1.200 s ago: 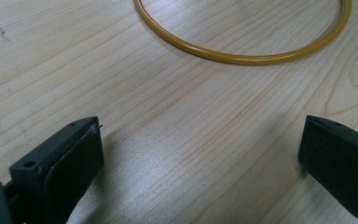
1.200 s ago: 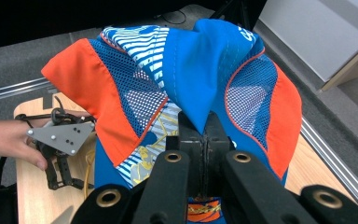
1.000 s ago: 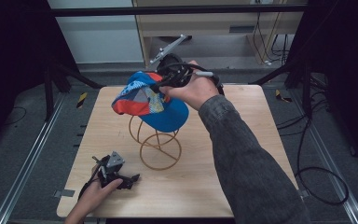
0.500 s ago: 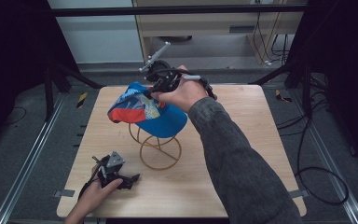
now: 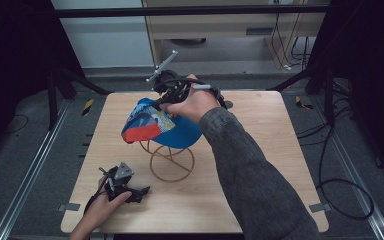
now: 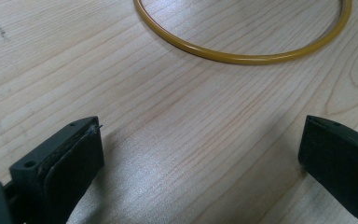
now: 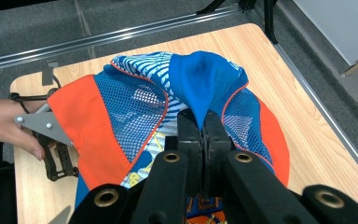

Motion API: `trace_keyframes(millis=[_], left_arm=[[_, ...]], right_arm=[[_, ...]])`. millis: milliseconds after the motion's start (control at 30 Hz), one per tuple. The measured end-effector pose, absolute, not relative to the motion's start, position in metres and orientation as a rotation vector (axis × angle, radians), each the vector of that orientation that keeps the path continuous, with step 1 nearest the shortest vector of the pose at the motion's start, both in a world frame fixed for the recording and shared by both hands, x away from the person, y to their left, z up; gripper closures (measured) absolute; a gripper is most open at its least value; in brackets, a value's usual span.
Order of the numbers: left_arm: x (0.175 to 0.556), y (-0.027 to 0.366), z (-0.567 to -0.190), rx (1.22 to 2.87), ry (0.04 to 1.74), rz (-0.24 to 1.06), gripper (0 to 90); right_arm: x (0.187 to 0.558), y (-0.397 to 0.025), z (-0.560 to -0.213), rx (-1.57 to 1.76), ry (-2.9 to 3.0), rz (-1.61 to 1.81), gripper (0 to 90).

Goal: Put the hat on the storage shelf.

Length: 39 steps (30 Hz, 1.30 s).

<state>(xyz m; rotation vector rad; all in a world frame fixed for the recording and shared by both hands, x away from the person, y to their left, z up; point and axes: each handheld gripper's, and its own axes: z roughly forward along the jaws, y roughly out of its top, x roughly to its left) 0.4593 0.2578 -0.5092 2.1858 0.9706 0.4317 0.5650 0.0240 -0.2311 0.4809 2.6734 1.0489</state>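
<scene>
Since a second ago my right fingers (image 7: 204,126), pinching the cap (image 5: 160,125) by its crown, have carried it left over the stand (image 5: 171,161). My left fingers (image 6: 200,154) rest spread on the counter (image 5: 260,150), near left. Thin fabric could slip free, or the brim could snag the wire and tip it.

A light wooden desk (image 5: 260,200) stood on a grey floor (image 5: 25,145). Metal rails (image 5: 27,185) ran along the desk's left and right edges. Beyond its far edge stood a pale cabinet (image 5: 220,30), and black cables (image 5: 340,195) lay past the right edge.
</scene>
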Motion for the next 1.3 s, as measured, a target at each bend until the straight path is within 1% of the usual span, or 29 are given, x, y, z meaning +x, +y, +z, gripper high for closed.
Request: trace_keyframes(millis=[167, 567, 600, 633, 733, 767, 800, 833, 867, 967, 1067, 1300], left_arm=[[0.459, 0.258, -0.509, 2.186, 0.970, 0.432, 0.0], [0.459, 0.258, -0.509, 2.185, 0.972, 0.434, 0.0], [0.459, 0.258, -0.509, 2.185, 0.972, 0.433, 0.0], [0.459, 0.258, -0.509, 2.185, 0.972, 0.433, 0.0], [0.459, 0.258, -0.509, 2.186, 0.972, 0.434, 0.0], [0.459, 0.258, -0.509, 2.186, 0.972, 0.434, 0.0], [0.459, 0.258, -0.509, 2.186, 0.972, 0.434, 0.0], [0.459, 0.258, -0.509, 2.186, 0.971, 0.433, 0.0], [0.459, 0.258, -0.509, 2.186, 0.971, 0.433, 0.0], [0.459, 0.258, -0.509, 2.186, 0.971, 0.434, 0.0], [0.459, 0.258, -0.509, 2.186, 0.971, 0.433, 0.0], [0.459, 0.258, -0.509, 2.186, 0.971, 0.433, 0.0]], right_arm=[[0.565, 0.022, -0.232, 0.488, 2.674, 1.045, 87.6], [0.562, 0.020, -0.234, 0.495, 2.676, 1.070, 81.7], [0.561, 0.018, -0.233, 0.497, 2.679, 1.081, 77.2], [0.561, 0.018, -0.233, 0.497, 2.679, 1.081, 77.2], [0.559, 0.015, -0.232, 0.510, 2.672, 1.099, 70.5], [0.559, 0.015, -0.232, 0.510, 2.672, 1.099, 70.5], [0.559, 0.014, -0.232, 0.520, 2.664, 1.098, 65.9], [0.559, 0.014, -0.232, 0.520, 2.664, 1.098, 65.9], [0.559, 0.013, -0.232, 0.531, 2.654, 1.110, 62.9], [0.558, 0.012, -0.231, 0.539, 2.652, 1.121, 60.3], [0.556, 0.010, -0.232, 0.543, 2.647, 1.125, 54.8], [0.554, 0.008, -0.234, 0.553, 2.637, 1.132, 48.6]])
